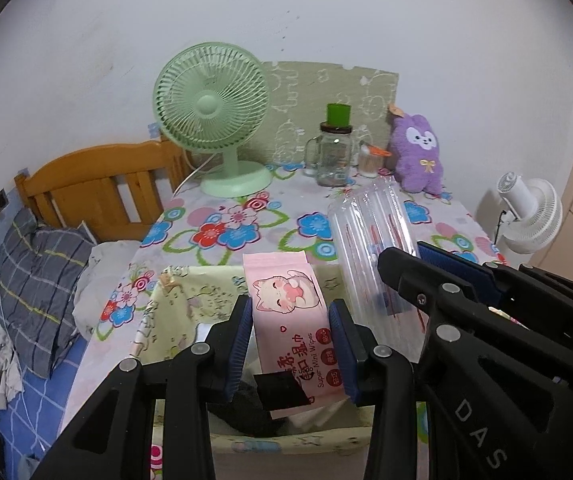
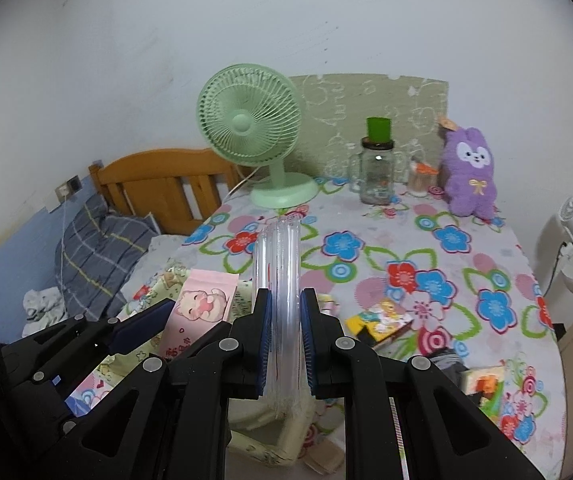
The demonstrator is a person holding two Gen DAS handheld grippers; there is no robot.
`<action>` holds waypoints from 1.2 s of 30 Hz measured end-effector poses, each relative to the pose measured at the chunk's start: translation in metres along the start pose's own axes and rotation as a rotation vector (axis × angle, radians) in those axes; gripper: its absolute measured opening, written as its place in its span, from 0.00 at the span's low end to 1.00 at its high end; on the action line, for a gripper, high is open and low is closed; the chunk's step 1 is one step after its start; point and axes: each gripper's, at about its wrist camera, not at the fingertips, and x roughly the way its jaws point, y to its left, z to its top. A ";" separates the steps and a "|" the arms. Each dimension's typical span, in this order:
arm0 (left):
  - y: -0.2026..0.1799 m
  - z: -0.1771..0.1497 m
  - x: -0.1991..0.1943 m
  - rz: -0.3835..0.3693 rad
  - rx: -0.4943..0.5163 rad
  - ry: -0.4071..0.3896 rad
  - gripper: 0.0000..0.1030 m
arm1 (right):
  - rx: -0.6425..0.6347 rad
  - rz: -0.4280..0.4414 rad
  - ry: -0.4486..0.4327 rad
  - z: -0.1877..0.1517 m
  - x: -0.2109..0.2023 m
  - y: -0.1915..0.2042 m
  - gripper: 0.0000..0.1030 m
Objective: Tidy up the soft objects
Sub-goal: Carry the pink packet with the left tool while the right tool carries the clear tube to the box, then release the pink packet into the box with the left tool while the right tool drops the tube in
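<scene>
My left gripper (image 1: pixel 291 340) is shut on a pink wet-wipes pack (image 1: pixel 286 304) with a cat picture, held above an open pale-green fabric box (image 1: pixel 190 304) on the flowered table. My right gripper (image 2: pixel 285 344) is shut on a clear inflated air-cushion pack (image 2: pixel 280 280), held upright just right of the wipes. The right gripper (image 1: pixel 486 300) and cushion (image 1: pixel 370 240) also show in the left wrist view. The wipes pack (image 2: pixel 202 304) and left gripper (image 2: pixel 98 344) show in the right wrist view. A purple plush toy (image 2: pixel 471 172) sits at the table's back right.
A green desk fan (image 1: pixel 214 120), a glass jar with green lid (image 1: pixel 334 148) and a small swab container (image 1: pixel 370 160) stand at the back. Small colourful packs (image 2: pixel 382 320) lie on the table's right. A wooden bed (image 1: pixel 98 188) is left, a white fan (image 1: pixel 534 208) right.
</scene>
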 end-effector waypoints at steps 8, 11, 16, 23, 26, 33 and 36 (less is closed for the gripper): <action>0.021 -0.010 0.018 0.027 -0.030 0.046 0.39 | -0.026 0.033 0.050 -0.006 0.026 0.015 0.17; 0.029 -0.013 0.027 0.036 -0.043 0.068 0.39 | -0.039 0.043 0.073 -0.008 0.037 0.021 0.17; 0.042 -0.021 0.042 0.048 -0.081 0.106 0.39 | -0.053 0.064 0.114 -0.014 0.055 0.030 0.17; 0.052 -0.029 0.057 0.057 -0.110 0.151 0.42 | -0.067 0.089 0.176 -0.020 0.079 0.035 0.17; 0.055 -0.030 0.058 0.059 -0.119 0.154 0.43 | -0.063 0.119 0.198 -0.022 0.086 0.037 0.17; 0.053 -0.029 0.057 0.027 -0.123 0.153 0.58 | -0.047 0.137 0.221 -0.021 0.093 0.034 0.51; 0.050 -0.028 0.054 0.032 -0.118 0.140 0.72 | -0.034 0.126 0.211 -0.020 0.091 0.030 0.63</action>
